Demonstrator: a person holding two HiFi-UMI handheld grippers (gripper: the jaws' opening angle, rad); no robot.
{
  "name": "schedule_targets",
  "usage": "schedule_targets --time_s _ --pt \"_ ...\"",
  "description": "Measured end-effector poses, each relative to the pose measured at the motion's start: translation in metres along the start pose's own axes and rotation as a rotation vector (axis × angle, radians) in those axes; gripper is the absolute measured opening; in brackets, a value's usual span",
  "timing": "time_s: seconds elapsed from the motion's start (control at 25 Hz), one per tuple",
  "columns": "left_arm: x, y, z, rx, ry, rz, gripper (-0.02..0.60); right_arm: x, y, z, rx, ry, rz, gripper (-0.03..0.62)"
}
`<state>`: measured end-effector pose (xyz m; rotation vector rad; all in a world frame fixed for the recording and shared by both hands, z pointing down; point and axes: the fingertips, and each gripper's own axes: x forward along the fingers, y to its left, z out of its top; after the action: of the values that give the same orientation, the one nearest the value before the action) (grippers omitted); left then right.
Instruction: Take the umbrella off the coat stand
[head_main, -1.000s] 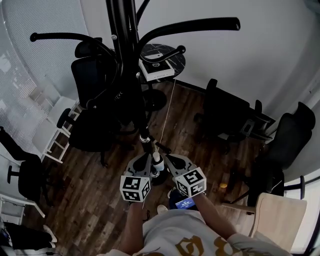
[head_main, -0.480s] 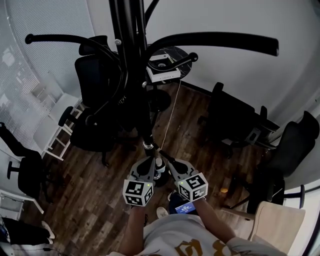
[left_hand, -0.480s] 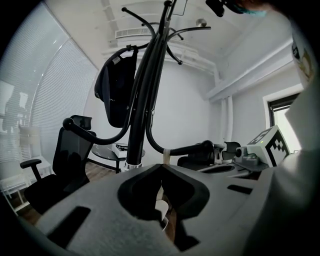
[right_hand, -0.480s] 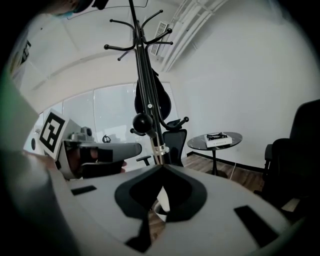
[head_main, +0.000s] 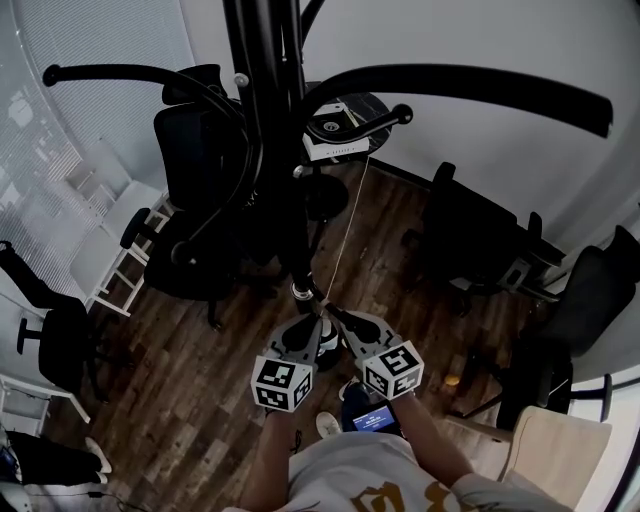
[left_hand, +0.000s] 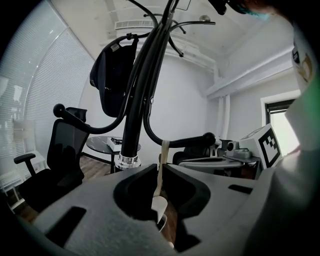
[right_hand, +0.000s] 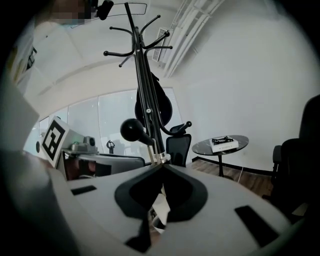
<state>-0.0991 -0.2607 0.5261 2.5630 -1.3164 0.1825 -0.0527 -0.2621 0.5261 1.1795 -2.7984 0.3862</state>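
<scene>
Left gripper (left_hand: 161, 169) pinches the umbrella (head_main: 292, 230) strap (left_hand: 163, 150); right gripper (right_hand: 161, 166) closed alongside; unhooking seems in hand. Next, lift the strap over the hook (left_hand: 192, 141) end.

Coat stand (head_main: 470, 85): black all over, arms and knobs alike.
Umbrella (left_hand: 137, 100): black canopy, a shiny silver ring (left_hand: 127, 160), a cream strap (left_hand: 162, 160) and a pale off-white handle (left_hand: 158, 206).
Left hand-held gripper (head_main: 305, 333): grey body, black jaw pads, white cube with black square markers.
Right hand-held gripper (head_main: 335, 318): the same grey, black and marker pattern.
Floor (head_main: 200, 400): dark brown wood planks with visible grain.
Wall (head_main: 480, 30): plain white.
Office chairs (head_main: 195, 150): black, on the left and right.
Round table (head_main: 362, 103): far, dark top with pale veining, carrying a white box (head_main: 335, 148).
Chair (head_main: 560, 450): near right, light wood.
Shirt (head_main: 340, 478): light grey with a gold print.
</scene>
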Motion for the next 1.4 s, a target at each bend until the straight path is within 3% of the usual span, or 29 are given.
schedule_targets --time_s 0.36,0.64,1.12,1.32,1.4 --pt "0.011 0.000 0.002 -0.005 -0.017 -0.021 0.066 0.011 0.004 -0.008 -0.017 0.039 0.045 0.029" --pt "0.018 0.000 -0.002 -0.073 -0.023 -0.046 0.066 0.014 0.004 -0.009 -0.031 0.056 0.065 0.060" --pt "0.020 -0.002 -0.003 -0.073 0.000 -0.085 0.026 0.018 0.000 -0.015 -0.021 0.082 0.095 0.072" --pt "0.015 0.002 -0.004 -0.196 -0.024 -0.110 0.025 0.021 0.000 -0.020 0.009 0.083 0.113 0.072" --pt "0.013 0.002 -0.004 -0.208 -0.028 -0.114 0.025 0.022 0.001 -0.022 0.006 0.086 0.120 0.072"
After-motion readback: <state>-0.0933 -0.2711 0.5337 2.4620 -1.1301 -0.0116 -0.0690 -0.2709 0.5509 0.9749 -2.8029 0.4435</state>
